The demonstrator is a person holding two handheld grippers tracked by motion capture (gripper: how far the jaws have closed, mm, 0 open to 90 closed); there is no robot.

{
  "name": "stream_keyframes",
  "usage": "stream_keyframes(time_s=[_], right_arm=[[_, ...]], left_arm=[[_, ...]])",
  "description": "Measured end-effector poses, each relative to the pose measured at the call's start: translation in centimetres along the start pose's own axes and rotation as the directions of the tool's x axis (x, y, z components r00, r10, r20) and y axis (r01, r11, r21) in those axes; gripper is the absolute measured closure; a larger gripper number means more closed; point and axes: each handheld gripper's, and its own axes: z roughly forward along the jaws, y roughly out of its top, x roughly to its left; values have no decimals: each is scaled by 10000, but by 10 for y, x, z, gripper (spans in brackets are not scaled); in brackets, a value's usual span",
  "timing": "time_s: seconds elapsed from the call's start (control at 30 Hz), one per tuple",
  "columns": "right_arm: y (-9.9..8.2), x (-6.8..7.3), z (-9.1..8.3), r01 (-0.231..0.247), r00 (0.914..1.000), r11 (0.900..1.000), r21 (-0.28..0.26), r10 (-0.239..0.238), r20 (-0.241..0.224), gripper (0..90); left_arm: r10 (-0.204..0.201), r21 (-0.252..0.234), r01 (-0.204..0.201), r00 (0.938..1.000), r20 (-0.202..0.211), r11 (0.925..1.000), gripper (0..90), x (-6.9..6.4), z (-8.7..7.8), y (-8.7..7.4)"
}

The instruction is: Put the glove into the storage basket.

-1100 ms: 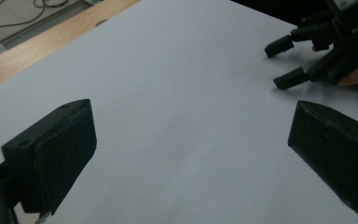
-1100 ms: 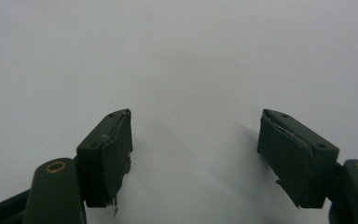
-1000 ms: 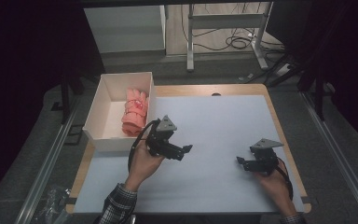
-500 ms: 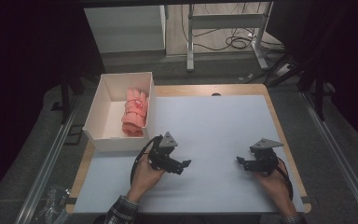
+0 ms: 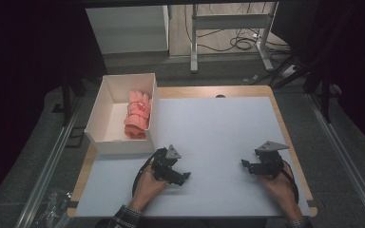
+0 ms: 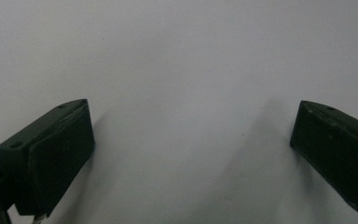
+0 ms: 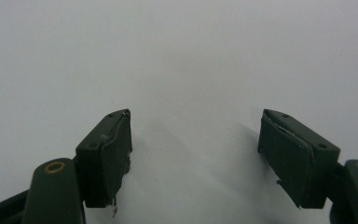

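High view, read from left to right. At about 10 o'clock on the table [image 5: 218, 118] stands a white open box [image 5: 105, 114], overhanging the pale mat's left edge. Inside it, against the right-hand wall, lies a pink rolled cloth [image 5: 138, 115], its long axis running from 12 to 6 o'clock.

Just below the box's near corner, at about 7 o'clock of the table's middle, the left gripper [image 5: 183, 176] rests in the person's left hand [image 5: 147, 186], its tips aimed toward 4 o'clock and low over the mat. In the left gripper view its two black jaws stand spread wide, with bare mat between them and nothing gripped.

At about 4 o'clock of the table's middle, well apart from the other tool, the right gripper [image 5: 244, 164] sits in the right hand [image 5: 276, 186], tips aimed toward 9 o'clock, with a grey three-cornered plate [image 5: 271, 145] on top. In the right gripper view its jaws are likewise spread, with bare mat between them.

The cloth is well apart from both grippers, the left being the nearer.
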Motion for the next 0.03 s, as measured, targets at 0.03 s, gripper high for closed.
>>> stream_keyframes(time_s=[0.03], right_arm=[[0, 0, 0, -1, 10000, 10000, 5, 1, 3, 262]], left_arm=[[-49, -18, 49, 10000, 1, 10000, 0, 0, 0, 0]])
